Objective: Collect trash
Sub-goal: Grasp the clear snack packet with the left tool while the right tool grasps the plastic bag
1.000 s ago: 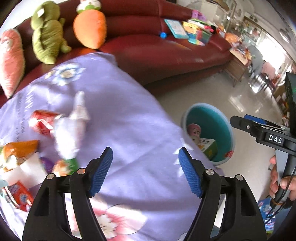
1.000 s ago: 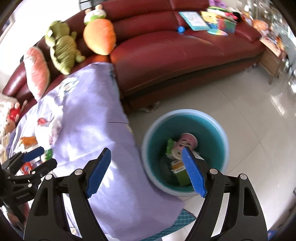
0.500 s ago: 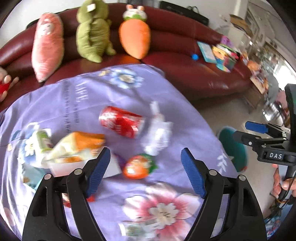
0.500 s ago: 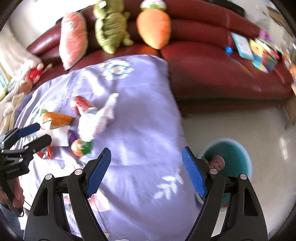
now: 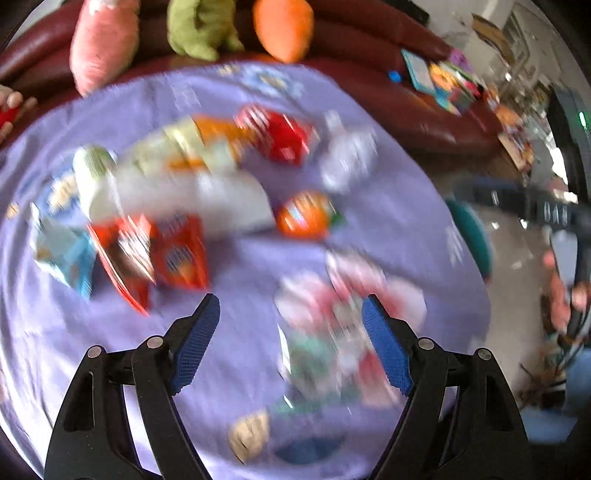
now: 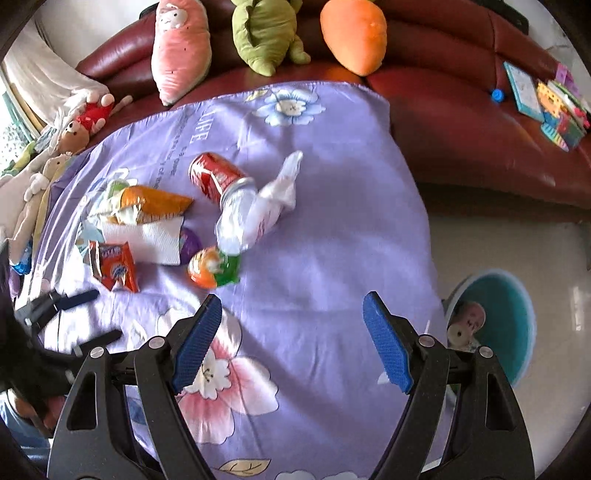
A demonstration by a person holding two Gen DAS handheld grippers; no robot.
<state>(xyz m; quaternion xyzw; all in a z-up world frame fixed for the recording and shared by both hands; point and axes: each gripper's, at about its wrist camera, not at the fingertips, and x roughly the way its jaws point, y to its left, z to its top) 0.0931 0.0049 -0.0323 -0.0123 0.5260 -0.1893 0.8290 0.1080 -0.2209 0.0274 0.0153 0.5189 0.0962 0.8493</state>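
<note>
Trash lies on a purple flowered cloth (image 6: 325,236): a red soda can (image 6: 216,177), a crumpled clear plastic bottle (image 6: 258,206), an orange snack bag (image 6: 155,201), a white tissue (image 6: 147,236), a red wrapper (image 6: 116,266) and an orange-green round pack (image 6: 212,267). My right gripper (image 6: 291,339) is open and empty above the cloth. My left gripper (image 5: 290,343) is open and empty over a blurred green-white wrapper (image 5: 325,358). The left wrist view is motion-blurred. The teal bin (image 6: 513,325) stands on the floor at the right.
A dark red sofa (image 6: 461,122) runs behind with pink (image 6: 181,48), green (image 6: 266,33) and orange (image 6: 354,33) plush toys, plus books (image 6: 546,99) at the right. Stuffed animals (image 6: 55,147) lie at the left edge. The left gripper also shows in the right wrist view (image 6: 79,317).
Both grippers swung left from the bin to over the cloth. The left one dropped lower toward the near wrappers; the bin now sits at the right edge.
</note>
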